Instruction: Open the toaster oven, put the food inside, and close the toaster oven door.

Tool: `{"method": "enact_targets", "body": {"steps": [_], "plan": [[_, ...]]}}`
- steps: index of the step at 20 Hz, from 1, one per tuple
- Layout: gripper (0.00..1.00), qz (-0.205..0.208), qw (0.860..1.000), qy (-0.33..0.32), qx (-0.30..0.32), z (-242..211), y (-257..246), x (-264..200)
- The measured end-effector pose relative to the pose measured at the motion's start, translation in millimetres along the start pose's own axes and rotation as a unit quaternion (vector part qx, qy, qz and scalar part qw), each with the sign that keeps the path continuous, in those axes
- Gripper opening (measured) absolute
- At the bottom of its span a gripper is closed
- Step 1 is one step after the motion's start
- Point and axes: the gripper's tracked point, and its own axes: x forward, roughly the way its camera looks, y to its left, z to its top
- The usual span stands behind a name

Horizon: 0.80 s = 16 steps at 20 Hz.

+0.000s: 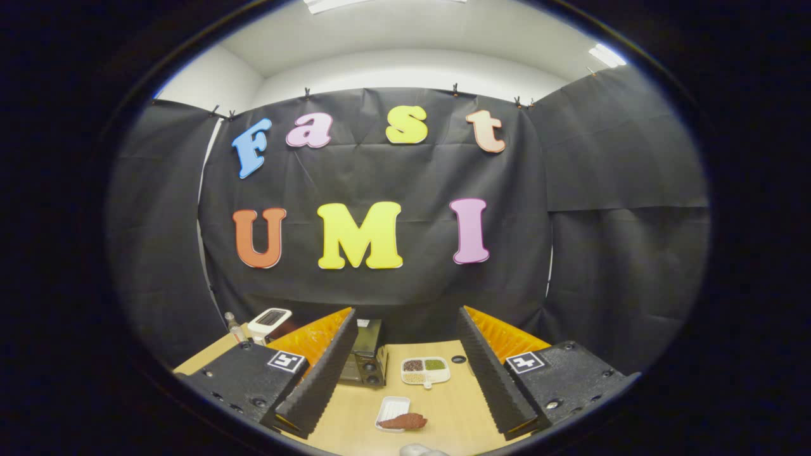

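Two fingers: the gripper (pixel 405 380) holds them wide apart with nothing between them, raised above the light wooden table (pixel 456 411).
Food: a reddish-brown piece of meat (pixel 403 420) lies on a small white rectangular tray (pixel 388 410), on the table between the fingers, overhanging the tray's near edge.
Open room: bare tabletop surrounds the tray on all sides.
Divided dish: a white sectioned dish with brown, green and pale fillings (pixel 425 370) sits beyond the tray.
Toaster oven: the dark metal toaster oven (pixel 365 362) stands just beside the left finger, left of the dish, partly hidden, door state unclear.
Far left edge: a white kitchen scale (pixel 269 322) and a small bottle (pixel 234 326).
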Motion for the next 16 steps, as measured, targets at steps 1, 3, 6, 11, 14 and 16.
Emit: {"method": "enact_targets", "body": {"steps": [1, 3, 6, 11, 14, 16], "plan": [[1.00, -0.002, 1.000, 0.000, 0.000, -0.4, 0.2, 1.2], [1.00, -0.002, 1.000, 0.003, -0.002, -0.8, 3.8, 4.0], [1.00, -0.005, 1.000, -0.007, -0.010, 7.1, 10.9, 7.6], [1.00, -0.014, 1.000, -0.021, -0.017, 7.6, 34.8, 26.9], [1.00, -0.012, 0.999, -0.029, -0.031, 0.5, 67.4, 45.7], [1.00, -0.004, 0.999, -0.037, -0.040, -7.5, 94.4, 62.4]]}}
